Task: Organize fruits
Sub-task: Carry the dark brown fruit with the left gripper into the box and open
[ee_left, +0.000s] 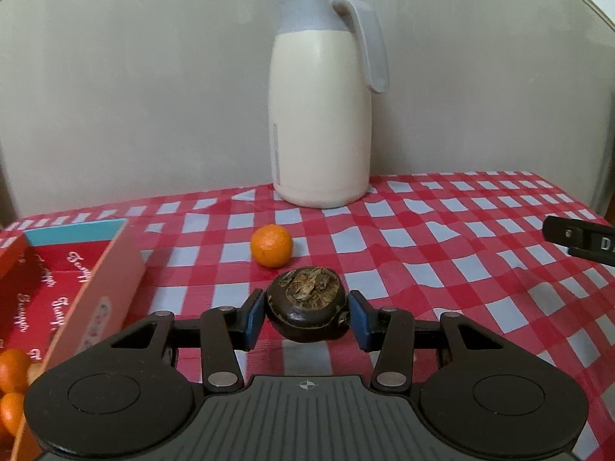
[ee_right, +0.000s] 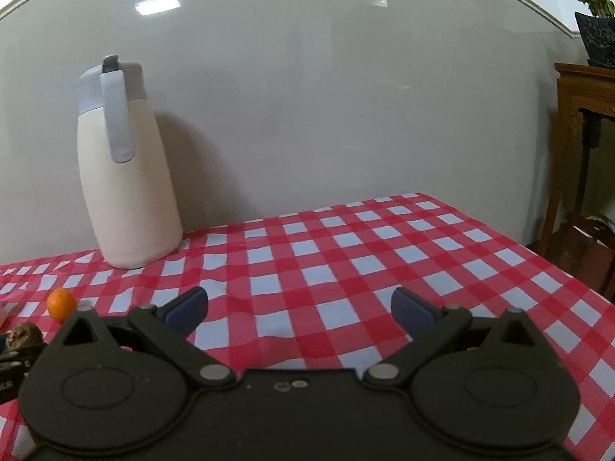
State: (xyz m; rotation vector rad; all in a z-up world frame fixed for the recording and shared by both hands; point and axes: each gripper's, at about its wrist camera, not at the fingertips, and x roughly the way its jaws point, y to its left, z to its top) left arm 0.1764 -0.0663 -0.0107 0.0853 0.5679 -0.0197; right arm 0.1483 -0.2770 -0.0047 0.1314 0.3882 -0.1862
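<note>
The dark, round fruit with a dry, flaky top sat squeezed between my left tongs over the checked bench. A small orange lay just beyond. My right tongs were wide apart, holding nothing.

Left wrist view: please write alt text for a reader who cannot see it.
The left gripper is shut on a dark, dried-looking round fruit just above a red-and-white checked tablecloth. An orange mandarin lies just beyond it, a cream thermos jug stands against the wall, and an open red box holding mandarins sits at left.
</note>
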